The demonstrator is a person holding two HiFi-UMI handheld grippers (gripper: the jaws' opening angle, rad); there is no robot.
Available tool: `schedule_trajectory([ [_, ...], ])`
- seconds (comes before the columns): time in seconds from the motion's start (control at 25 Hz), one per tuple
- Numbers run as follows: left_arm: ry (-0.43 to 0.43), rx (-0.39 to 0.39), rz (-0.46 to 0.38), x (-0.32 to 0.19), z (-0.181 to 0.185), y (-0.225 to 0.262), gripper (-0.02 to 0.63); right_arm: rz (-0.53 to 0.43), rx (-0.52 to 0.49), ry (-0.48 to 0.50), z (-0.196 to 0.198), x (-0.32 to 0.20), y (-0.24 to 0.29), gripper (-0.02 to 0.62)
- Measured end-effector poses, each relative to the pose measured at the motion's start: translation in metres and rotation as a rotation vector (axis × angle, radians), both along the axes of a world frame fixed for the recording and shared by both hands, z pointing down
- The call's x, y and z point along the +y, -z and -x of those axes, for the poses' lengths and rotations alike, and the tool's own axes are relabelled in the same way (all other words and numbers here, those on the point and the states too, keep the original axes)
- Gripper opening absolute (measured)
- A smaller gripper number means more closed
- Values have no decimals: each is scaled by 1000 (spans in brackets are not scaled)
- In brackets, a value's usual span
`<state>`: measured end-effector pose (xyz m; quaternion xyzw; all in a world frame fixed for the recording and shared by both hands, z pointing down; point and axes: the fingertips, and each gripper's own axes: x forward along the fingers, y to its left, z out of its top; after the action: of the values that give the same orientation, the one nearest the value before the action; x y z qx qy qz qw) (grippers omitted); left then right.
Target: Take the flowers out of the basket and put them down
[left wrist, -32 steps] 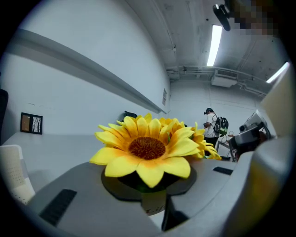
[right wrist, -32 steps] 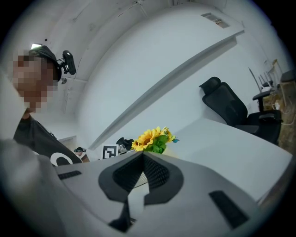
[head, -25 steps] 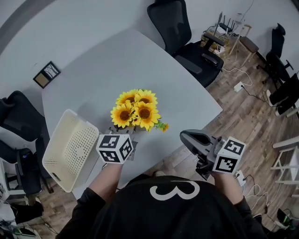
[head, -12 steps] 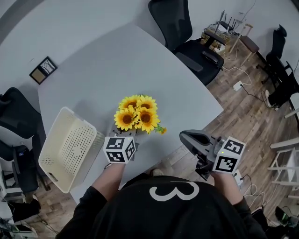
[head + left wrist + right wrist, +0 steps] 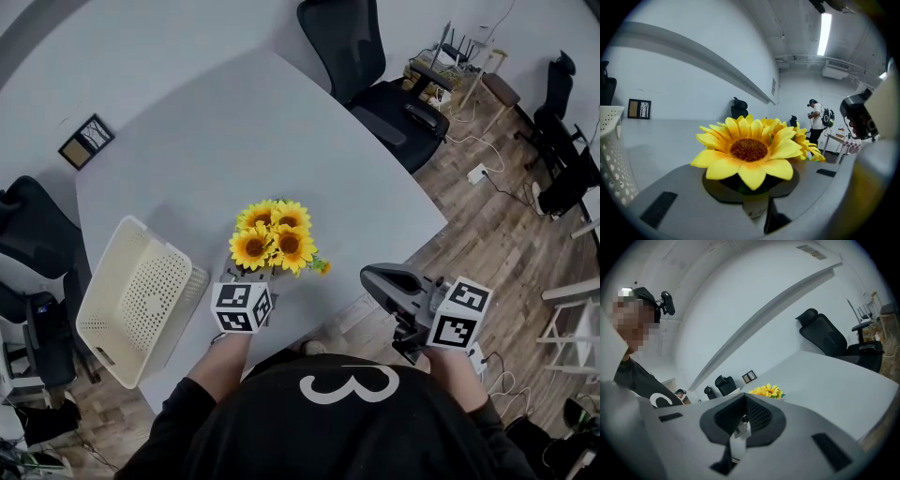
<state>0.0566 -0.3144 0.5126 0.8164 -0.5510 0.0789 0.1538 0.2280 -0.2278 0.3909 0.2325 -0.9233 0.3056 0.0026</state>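
A bunch of yellow sunflowers [image 5: 272, 236] hangs low over the grey table [image 5: 216, 141], heads up, close to the front edge. My left gripper [image 5: 246, 274] is shut on its stems from the near side. In the left gripper view one big sunflower [image 5: 749, 150] fills the space just above the left gripper [image 5: 757, 202], its stem pinched between the jaws. The cream perforated basket [image 5: 141, 300] lies to the left of the flowers, tilted over the table's edge, with nothing showing inside. My right gripper [image 5: 377, 279] hovers off the table's right edge, shut and holding nothing; in its own view the right gripper [image 5: 743, 423] sees the sunflowers [image 5: 766, 391] far off.
A small framed picture [image 5: 84, 141] lies at the table's far left. Black office chairs stand behind the table [image 5: 375, 75] and at its left [image 5: 37, 234]. Wooden floor with cables and a power strip [image 5: 478, 173] lies to the right. A person [image 5: 816, 119] stands far back.
My left gripper has come down toward the table with the sunflowers still in it. The right gripper has stayed where it was.
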Motion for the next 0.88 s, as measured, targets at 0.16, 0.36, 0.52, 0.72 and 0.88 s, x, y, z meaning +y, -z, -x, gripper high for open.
schedule_trajectory([
  [0.16, -6, 0, -4, 1, 0, -1, 94, 3, -2, 7, -1, 2, -1, 6],
  [0.36, -40, -20, -26, 2, -4, 1, 138, -5, -12, 14, -4, 1, 2, 6],
  [0.52, -52, -24, -13, 3, -4, 0, 234, -8, -21, 27, -5, 1, 2, 6],
  [0.72, -71, -39, 9, 5, -5, -2, 296, -17, -32, 46, -5, 0, 3, 6],
  [0.88, -125, -29, 39, 13, -9, 0, 307, -17, -35, 60, -4, -2, 4, 6],
])
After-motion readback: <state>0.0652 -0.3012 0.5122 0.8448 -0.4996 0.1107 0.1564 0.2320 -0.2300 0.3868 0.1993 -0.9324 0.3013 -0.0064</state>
